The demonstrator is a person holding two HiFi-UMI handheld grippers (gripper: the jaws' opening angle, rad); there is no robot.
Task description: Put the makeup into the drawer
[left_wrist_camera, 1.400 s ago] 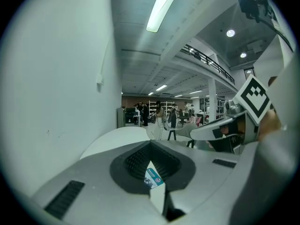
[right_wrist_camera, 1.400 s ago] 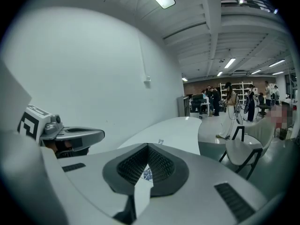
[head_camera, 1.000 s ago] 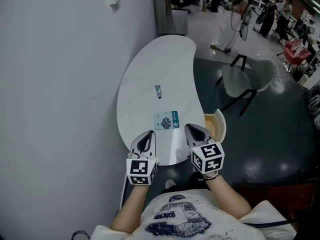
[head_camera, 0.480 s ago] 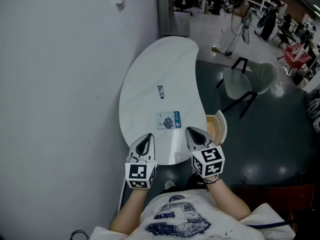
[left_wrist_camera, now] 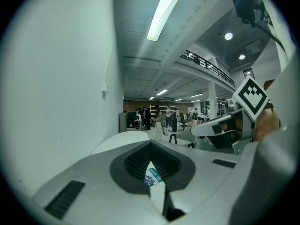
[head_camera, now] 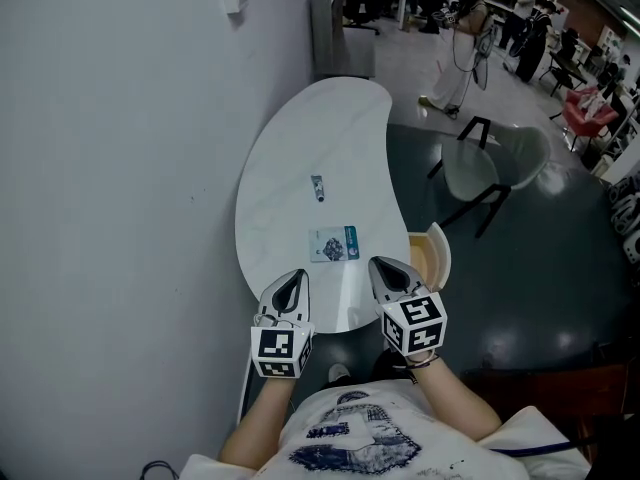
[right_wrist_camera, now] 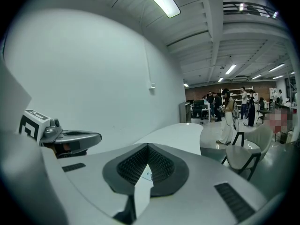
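On the white kidney-shaped table [head_camera: 300,138] lie a small tube of makeup [head_camera: 317,188] and, nearer to me, a flat blue-and-white makeup packet [head_camera: 334,244]. An open drawer [head_camera: 428,255] with a light wooden inside juts out at the table's right side. My left gripper [head_camera: 296,274] hovers over the table's near edge, shut and empty. The right gripper [head_camera: 386,263] is level with it, just left of the drawer, also shut and empty. In the left gripper view the closed jaws frame the packet [left_wrist_camera: 153,176]. A sliver of the packet [right_wrist_camera: 147,175] shows in the right gripper view.
A grey wall [head_camera: 110,168] runs along the table's left. To the right of the table a white chair [head_camera: 488,163] stands on the dark floor. A grey cabinet [head_camera: 340,30] is beyond the table's far end, with people and shelves further back.
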